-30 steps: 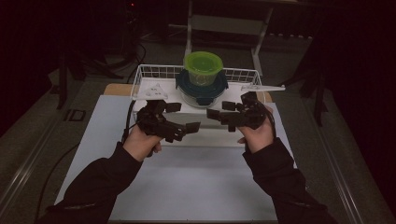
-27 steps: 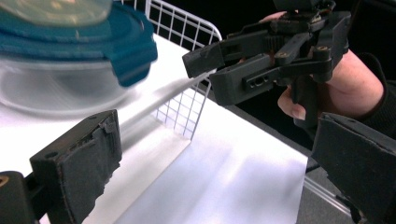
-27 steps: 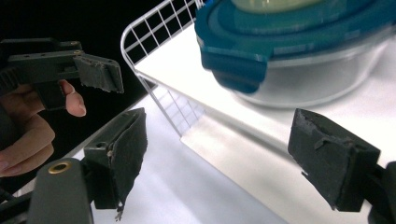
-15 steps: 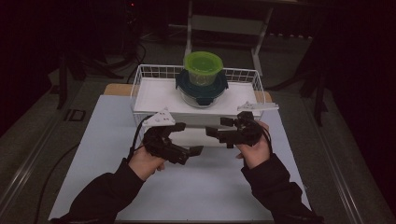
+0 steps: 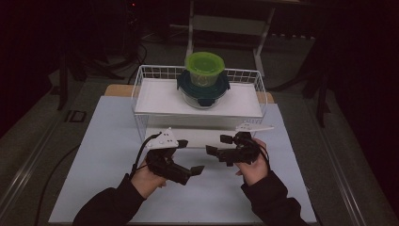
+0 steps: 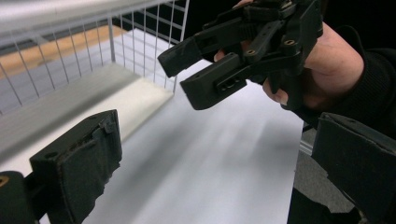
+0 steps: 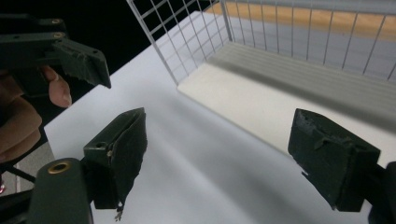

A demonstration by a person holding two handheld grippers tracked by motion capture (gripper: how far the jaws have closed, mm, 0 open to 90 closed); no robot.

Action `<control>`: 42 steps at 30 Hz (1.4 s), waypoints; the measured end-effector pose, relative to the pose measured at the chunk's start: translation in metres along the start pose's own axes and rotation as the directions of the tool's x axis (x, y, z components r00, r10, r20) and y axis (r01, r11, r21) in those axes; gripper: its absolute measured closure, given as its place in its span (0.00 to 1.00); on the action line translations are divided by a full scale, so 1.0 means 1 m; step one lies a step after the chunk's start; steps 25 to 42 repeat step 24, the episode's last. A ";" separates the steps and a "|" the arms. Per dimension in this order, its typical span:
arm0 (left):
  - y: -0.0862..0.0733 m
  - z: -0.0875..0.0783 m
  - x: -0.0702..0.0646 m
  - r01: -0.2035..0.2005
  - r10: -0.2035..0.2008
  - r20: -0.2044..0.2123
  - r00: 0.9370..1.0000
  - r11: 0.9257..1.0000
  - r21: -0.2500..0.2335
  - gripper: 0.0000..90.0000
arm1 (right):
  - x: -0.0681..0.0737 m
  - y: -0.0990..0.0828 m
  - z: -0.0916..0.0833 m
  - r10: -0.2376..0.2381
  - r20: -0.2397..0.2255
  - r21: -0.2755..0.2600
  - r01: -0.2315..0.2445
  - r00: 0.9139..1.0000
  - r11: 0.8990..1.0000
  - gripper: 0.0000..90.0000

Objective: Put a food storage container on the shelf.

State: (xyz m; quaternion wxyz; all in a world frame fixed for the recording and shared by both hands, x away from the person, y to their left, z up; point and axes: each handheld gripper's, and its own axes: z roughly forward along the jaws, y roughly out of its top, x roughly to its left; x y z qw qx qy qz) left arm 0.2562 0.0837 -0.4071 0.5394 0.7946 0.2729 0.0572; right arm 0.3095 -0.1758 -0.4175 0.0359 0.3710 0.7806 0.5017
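Observation:
A white wire rack [image 5: 141,89] stands at the back of the table. On its upper board sit two stacked containers: a green-lidded tub [image 5: 205,66] on a dark teal-lidded glass bowl [image 5: 203,93]. In front of the rack a person holds my left gripper [image 5: 188,156] and right gripper [image 5: 217,144], jaws pointing at each other, a small gap apart. Both are open and hold nothing. The left gripper view looks between my own jaws [image 6: 219,172] at the right gripper [image 6: 224,60]. In the right gripper view my jaws [image 7: 224,158] frame bare table, with a left gripper fingertip [image 7: 79,58] at upper left.
A pale mat [image 5: 108,141] covers the table, with a wooden edge [image 5: 117,89] behind the rack. The rack's wire wall [image 7: 196,32] and lower white board [image 7: 261,93] lie just beyond the grippers. Dark floor, cables and a chair frame [image 5: 226,23] surround the table.
Both hands have drawn back from the rack toward the person and lower over the mat. The jaws stay open and empty; the containers have not moved.

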 end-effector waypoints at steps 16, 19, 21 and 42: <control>-0.043 0.012 0.007 0.048 -0.048 -0.007 0.999 0.998 0.050 0.01 | -0.016 -0.045 0.008 0.018 0.003 0.038 -0.019 1.000 0.999 0.20; -0.049 0.014 0.007 0.052 -0.051 -0.005 0.999 0.997 0.054 0.01 | -0.019 -0.053 0.009 0.029 0.001 0.044 -0.029 1.000 0.999 0.20; -0.052 0.014 0.007 0.048 -0.048 -0.005 0.999 0.997 0.056 0.01 | -0.021 -0.058 0.009 0.028 0.003 0.050 -0.028 1.000 0.998 0.20; -0.054 0.013 0.007 0.046 -0.046 -0.006 0.999 0.998 0.052 0.01 | -0.021 -0.062 0.010 0.015 0.012 0.056 -0.016 1.000 0.998 0.20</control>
